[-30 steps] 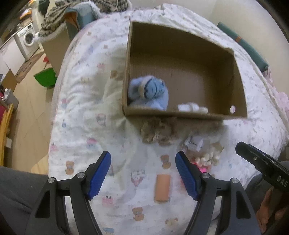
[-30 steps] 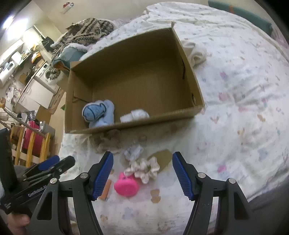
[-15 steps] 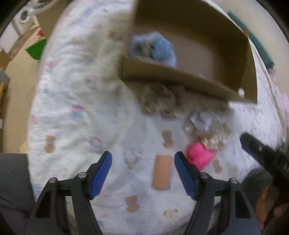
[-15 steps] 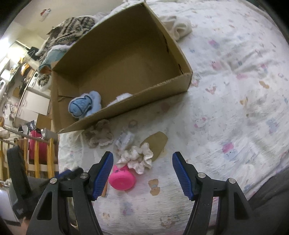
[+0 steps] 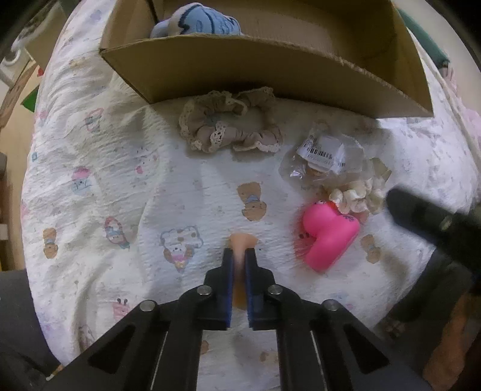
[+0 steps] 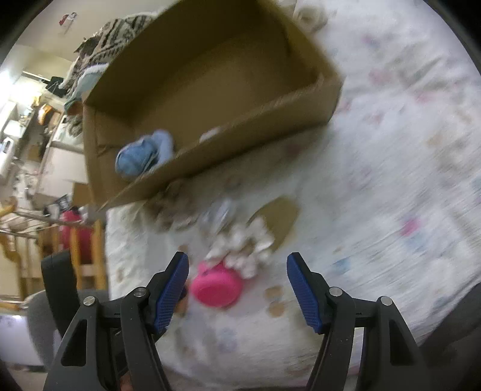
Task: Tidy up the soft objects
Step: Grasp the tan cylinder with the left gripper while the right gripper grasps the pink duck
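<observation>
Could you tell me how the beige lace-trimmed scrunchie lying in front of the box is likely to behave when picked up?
The scrunchie is gathered cloth lying slack on the bedspread, so it will probably droop and fold rather than hold its ring shape. It looks light, and unlikely to roll. Its lace edge might snag.

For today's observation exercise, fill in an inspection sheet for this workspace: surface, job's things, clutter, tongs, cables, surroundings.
Surface: printed bedspread, wrinkled.
Job's things: cardboard box holding a blue plush; outside it a beige scrunchie, cream scrunchie, pink toy, peach soft piece.
Clutter: clear packet with barcode label.
Tongs: left tongs shut on the peach soft piece; right tongs open above the pink toy.
Cables: nothing seen.
Surroundings: patterned blanket, blurred furniture.
</observation>
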